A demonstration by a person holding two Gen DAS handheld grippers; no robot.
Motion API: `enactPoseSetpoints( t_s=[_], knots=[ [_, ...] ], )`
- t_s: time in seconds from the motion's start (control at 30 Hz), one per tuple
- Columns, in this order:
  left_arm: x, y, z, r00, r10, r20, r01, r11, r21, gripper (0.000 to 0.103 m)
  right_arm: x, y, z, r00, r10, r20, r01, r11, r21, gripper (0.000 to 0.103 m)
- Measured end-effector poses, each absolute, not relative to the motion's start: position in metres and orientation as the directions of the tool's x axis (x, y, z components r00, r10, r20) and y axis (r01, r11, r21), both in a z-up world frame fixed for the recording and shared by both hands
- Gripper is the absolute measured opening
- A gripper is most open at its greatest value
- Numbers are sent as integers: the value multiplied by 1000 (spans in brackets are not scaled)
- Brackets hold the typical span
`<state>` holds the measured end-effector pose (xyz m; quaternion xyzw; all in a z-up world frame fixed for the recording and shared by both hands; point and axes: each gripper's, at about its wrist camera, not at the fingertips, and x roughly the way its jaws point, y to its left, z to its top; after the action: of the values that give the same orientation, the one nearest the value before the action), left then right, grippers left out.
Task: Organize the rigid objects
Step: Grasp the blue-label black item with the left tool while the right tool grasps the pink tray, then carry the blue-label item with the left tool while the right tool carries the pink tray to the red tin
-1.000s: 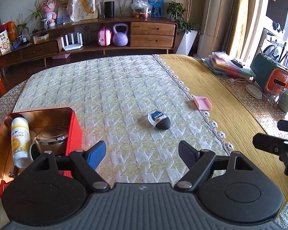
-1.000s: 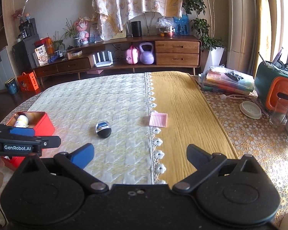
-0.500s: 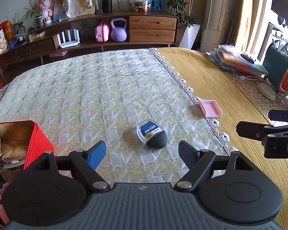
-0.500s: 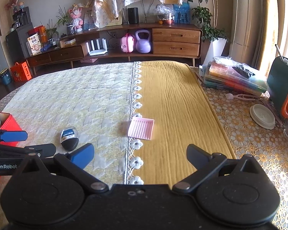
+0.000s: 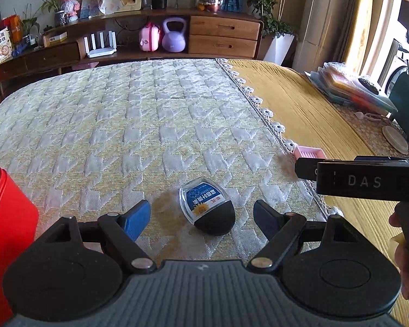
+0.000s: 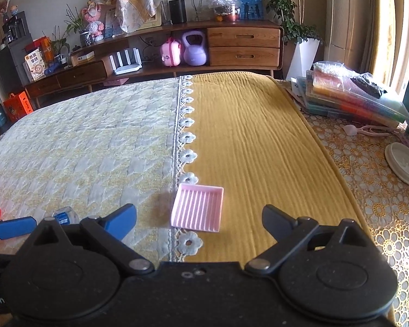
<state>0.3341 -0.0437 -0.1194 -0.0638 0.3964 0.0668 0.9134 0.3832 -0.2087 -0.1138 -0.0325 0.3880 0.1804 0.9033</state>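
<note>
Jaws on both grippers stand wide apart, holding nothing. Between the fingers of the left gripper lies the case, a small egg-shaped thing with a clear, blue-labelled front and a black back, flat on the quilt. 1 second ago it sat well ahead of the fingers, mid-quilt; half a second ago it was near; now it is framed by the 2 pads, though neither touches it. So the left gripper has closed in on its target, and the grasp looks like the step in hand.

Just ahead of the right gripper lies the pink tray, across the lace seam where quilt meets yellow cloth. It too has grown in view over the last second, from well ahead to roughly between the fingertips, slightly left of centre. Both hands have therefore advanced together, each onto its own object.

Outward to the left, the red tin now shows only its near corner at the frame edge; a second ago its open inside, with a bottle and a can, was in full view. Judging by that, the case probably belongs in the tin, so a carry back to the left would follow. The case is rounded and smooth and could squirt out if pinched off-centre.
</note>
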Motion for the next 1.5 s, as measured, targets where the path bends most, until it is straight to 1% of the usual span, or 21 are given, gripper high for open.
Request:
enactPoseSetpoints(
  t_s=[0.13,0.3,0.37,0.43,0.47,0.53,0.57,0.6,0.63,0.7,1.07,1.4,1.5],
  knots=[
    [339,-43,-125,677,86,-731,-183,982,-54,83,391,-203,-123,634,281,-720,-332,940,75,91],
    [341,-45,-128,685,103,-721,-174,984,-24,82,393,-197,-129,660,252,-708,-321,946,38,89],
    [342,-46,-129,683,108,-723,-164,986,-8,82,391,-194,-130,673,237,-701,-322,947,10,84],
    [341,-47,-129,683,111,-722,-159,987,2,82,389,-193,-129,682,231,-694,-327,945,-7,75],
    [342,-48,-129,683,112,-722,-160,987,2,80,388,-193,-129,684,231,-692,-326,945,-6,73],
    [341,-50,-128,685,112,-720,-157,988,5,73,386,-192,-127,689,231,-687,-323,946,-6,60],
    [341,-51,-127,687,108,-719,-152,988,3,64,386,-192,-127,689,234,-686,-324,946,-2,57],
    [342,-51,-126,687,106,-719,-147,989,6,58,385,-193,-127,691,234,-684,-322,947,-1,52],
    [342,-52,-125,687,102,-720,-142,990,5,55,384,-193,-126,691,239,-682,-322,947,7,47],
    [340,-51,-124,687,95,-720,-134,991,4,44,383,-195,-125,692,245,-679,-313,949,23,41],
    [325,-42,-116,668,67,-741,-121,992,-19,43,366,-204,-116,672,270,-690,-304,950,75,41],
    [285,-37,-91,670,37,-741,-97,994,-39,43,311,-207,-85,646,348,-679,-365,922,126,41],
    [271,-33,-80,679,24,-734,-88,995,-49,43,292,-204,-76,642,362,-676,-391,913,117,41]
  ],
)
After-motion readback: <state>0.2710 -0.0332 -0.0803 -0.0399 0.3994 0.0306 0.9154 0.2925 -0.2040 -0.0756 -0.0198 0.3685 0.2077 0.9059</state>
